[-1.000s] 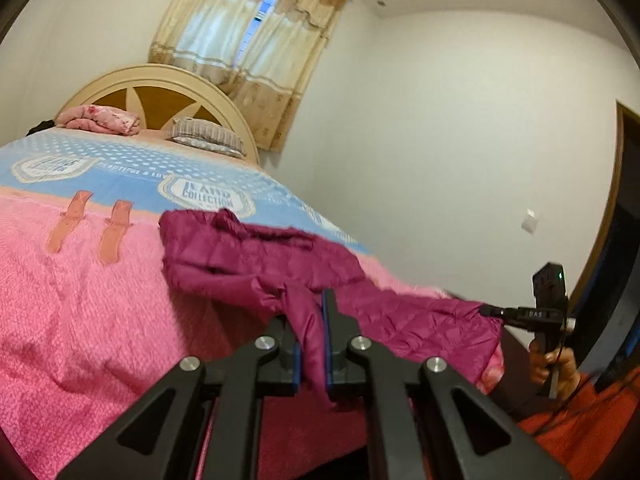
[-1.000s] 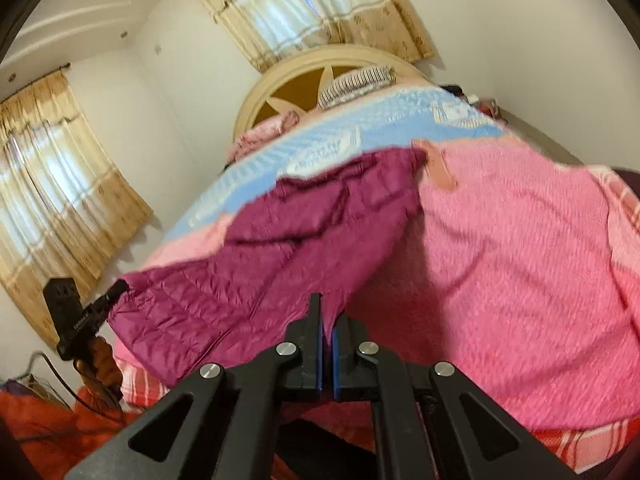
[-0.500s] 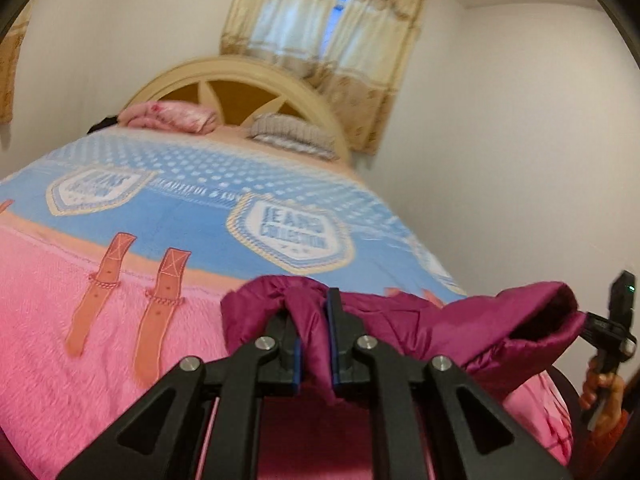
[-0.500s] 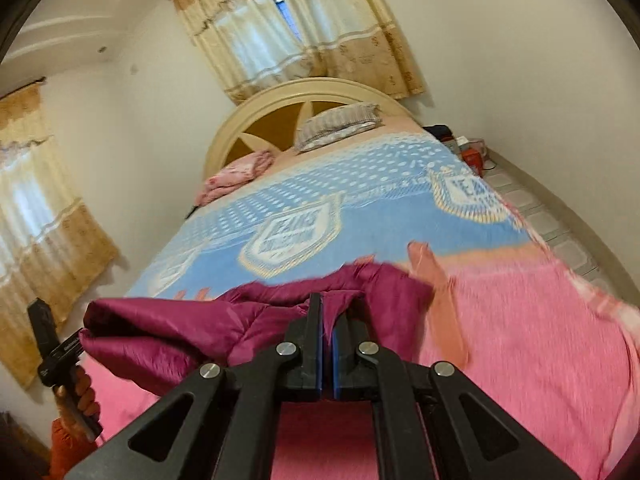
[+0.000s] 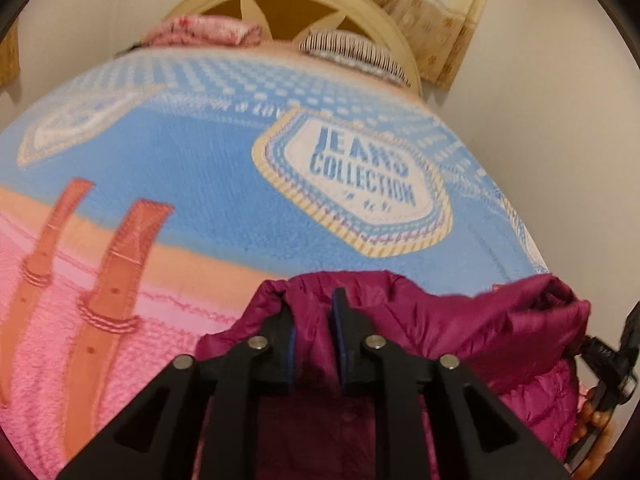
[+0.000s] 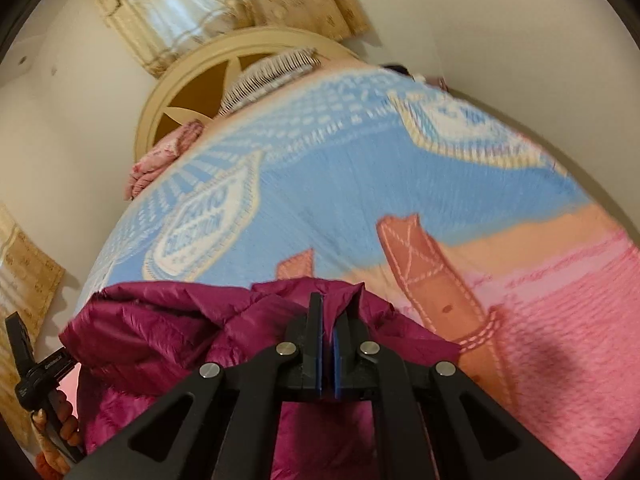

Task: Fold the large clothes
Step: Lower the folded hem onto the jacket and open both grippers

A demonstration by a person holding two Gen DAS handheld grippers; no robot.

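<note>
Magenta quilted jacket (image 5: 472, 332), just the one, bunched up near the foot end of the bed, on the pink part of the blanket (image 5: 208, 184) close to where the pink meets the blue. Two grippers on it. The left gripper (image 5: 311, 320) has its jaws opening; a fold of the jacket sits between them, with a gap showing beside the blue pads, so it doesn't look pinched any more. The right gripper (image 6: 329, 324) is clamped nearly flat on a thin pinch of jacket fabric. Each camera catches the other gripper at its edge, held in a hand (image 6: 60, 428).

Blanket print: three shield badges across both views. The clear one reads "JEANS COLLECTION" (image 5: 360, 178); the other two are too blurry to read. Two brown strap shapes (image 5: 116, 280) are printed in the left view, and two show in the right view.

Further back there's one striped pillow (image 5: 352, 50), one folded pink bundle (image 5: 200, 34), one rounded cream headboard (image 5: 292, 4) and beige curtains (image 6: 224, 4).
</note>
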